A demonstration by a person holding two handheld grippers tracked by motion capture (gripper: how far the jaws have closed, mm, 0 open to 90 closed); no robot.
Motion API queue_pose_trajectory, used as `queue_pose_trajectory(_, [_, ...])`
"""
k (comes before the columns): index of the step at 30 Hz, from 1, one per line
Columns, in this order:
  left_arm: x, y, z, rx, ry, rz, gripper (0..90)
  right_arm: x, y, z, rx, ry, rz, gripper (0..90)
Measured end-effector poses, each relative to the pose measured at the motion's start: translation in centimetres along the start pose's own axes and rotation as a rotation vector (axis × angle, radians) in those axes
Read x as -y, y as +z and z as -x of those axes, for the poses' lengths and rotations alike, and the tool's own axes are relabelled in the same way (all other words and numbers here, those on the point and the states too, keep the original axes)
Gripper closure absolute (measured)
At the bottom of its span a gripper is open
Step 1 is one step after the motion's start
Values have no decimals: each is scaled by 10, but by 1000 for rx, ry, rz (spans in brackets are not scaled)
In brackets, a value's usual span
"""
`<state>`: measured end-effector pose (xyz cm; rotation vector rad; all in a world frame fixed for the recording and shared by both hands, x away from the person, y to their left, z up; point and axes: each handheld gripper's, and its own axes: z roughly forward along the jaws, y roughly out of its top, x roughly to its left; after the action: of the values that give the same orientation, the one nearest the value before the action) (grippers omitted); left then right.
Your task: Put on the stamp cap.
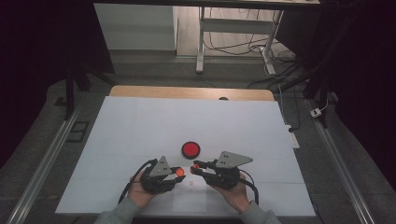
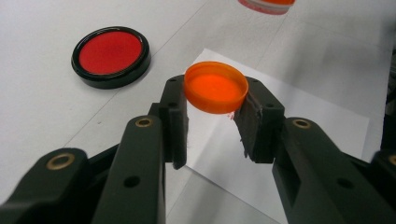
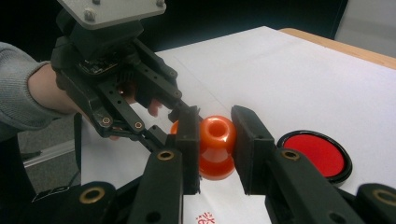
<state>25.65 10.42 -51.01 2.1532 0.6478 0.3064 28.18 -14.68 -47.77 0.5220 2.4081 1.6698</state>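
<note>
A small orange cap sits open side up between my left gripper's jaws, which are shut on its rim. My right gripper is shut on a little orange bottle with an open neck that points at the camera. In the high view the left gripper and the right gripper face each other tip to tip just above the table's near edge. The cap and the bottle are a short gap apart.
A round red disc in a black rim lies flat just beyond both grippers, also as the disc and the disc. A white paper sheet lies under the grippers on the white table cover.
</note>
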Motion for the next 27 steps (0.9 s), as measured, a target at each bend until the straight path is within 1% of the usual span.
queue_pose_trajectory(13, [-3, 8, 3, 12, 10, -10, 646, 0, 1, -1, -6, -1, -2, 725])
queue_pose_trajectory(27, [-6, 16, 11, 26, 29, -13, 646, 0, 4, -6, -23, -6, -2, 725])
